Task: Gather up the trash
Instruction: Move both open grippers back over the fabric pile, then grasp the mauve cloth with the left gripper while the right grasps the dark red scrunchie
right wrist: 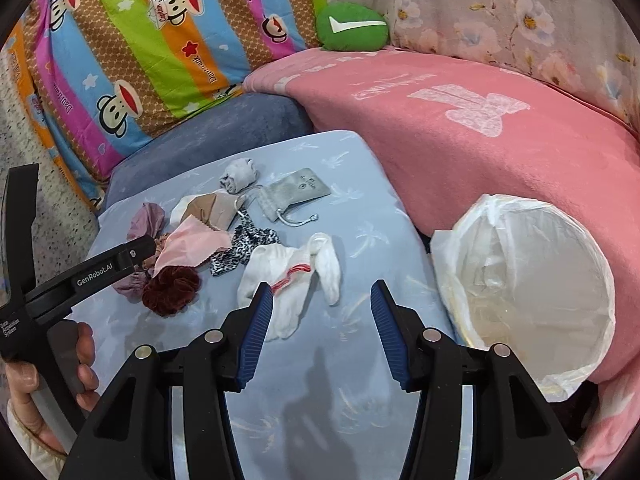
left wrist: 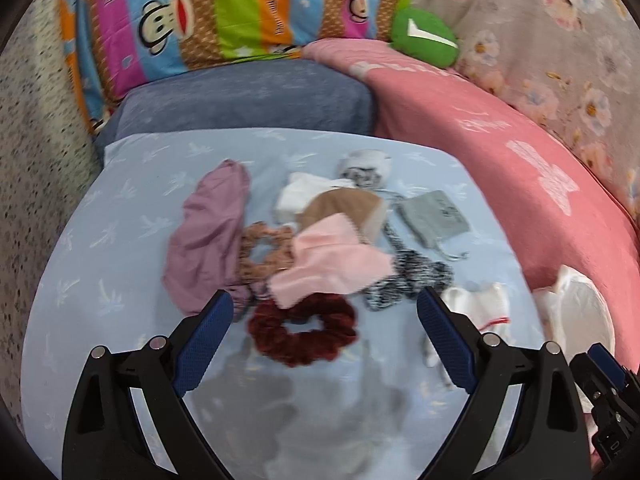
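Observation:
Small cloth items lie in a heap on the light blue pillow (left wrist: pixel 120 208): a dark red scrunchie (left wrist: pixel 303 332), a pink cloth (left wrist: pixel 332 264), a mauve cloth (left wrist: pixel 208 236), a brown scrunchie (left wrist: pixel 264 250), a leopard-print band (left wrist: pixel 408 276), a grey pouch (left wrist: pixel 436 218) and white socks (right wrist: pixel 288 280). My left gripper (left wrist: pixel 324 312) is open and empty, just above the red scrunchie (right wrist: pixel 170 286). My right gripper (right wrist: pixel 322 304) is open and empty, over the socks. A bin lined with a white bag (right wrist: pixel 532 288) stands to the right.
A pink blanket (right wrist: pixel 460 120) borders the pillow on the right, under the bin. A dark blue cushion (left wrist: pixel 244 96), a striped monkey-print quilt (left wrist: pixel 224 8) and a green plush (right wrist: pixel 352 26) lie at the back. A speckled surface (left wrist: pixel 36 152) is on the left.

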